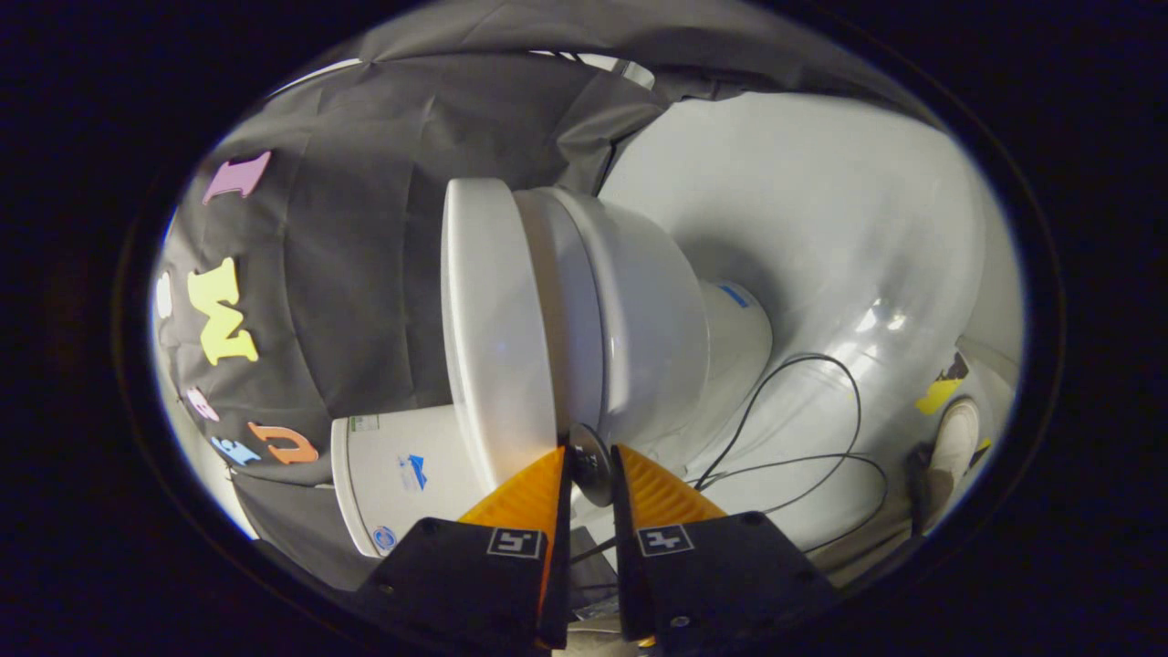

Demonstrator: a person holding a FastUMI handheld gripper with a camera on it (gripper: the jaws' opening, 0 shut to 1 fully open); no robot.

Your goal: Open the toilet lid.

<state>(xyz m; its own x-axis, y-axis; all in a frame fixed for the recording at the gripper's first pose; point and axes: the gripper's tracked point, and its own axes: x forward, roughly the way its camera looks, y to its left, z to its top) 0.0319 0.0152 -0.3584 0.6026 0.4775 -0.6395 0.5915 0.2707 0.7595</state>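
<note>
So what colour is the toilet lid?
White, glossy; the gripper view shows the toilet lid clearly.

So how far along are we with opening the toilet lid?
Nothing done: the lid lies flat on the seat. In hand: the claw has its fingers close together at a round metal piece by the lid's edge; grip unclear. Left: the whole lift.

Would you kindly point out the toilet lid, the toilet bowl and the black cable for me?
toilet lid (488, 338): gripper view, its flat top face.
toilet bowl (652, 319): gripper view, its rounded outer wall.
black cable (853, 397): gripper view, the loop's outer bend on the floor.
</note>
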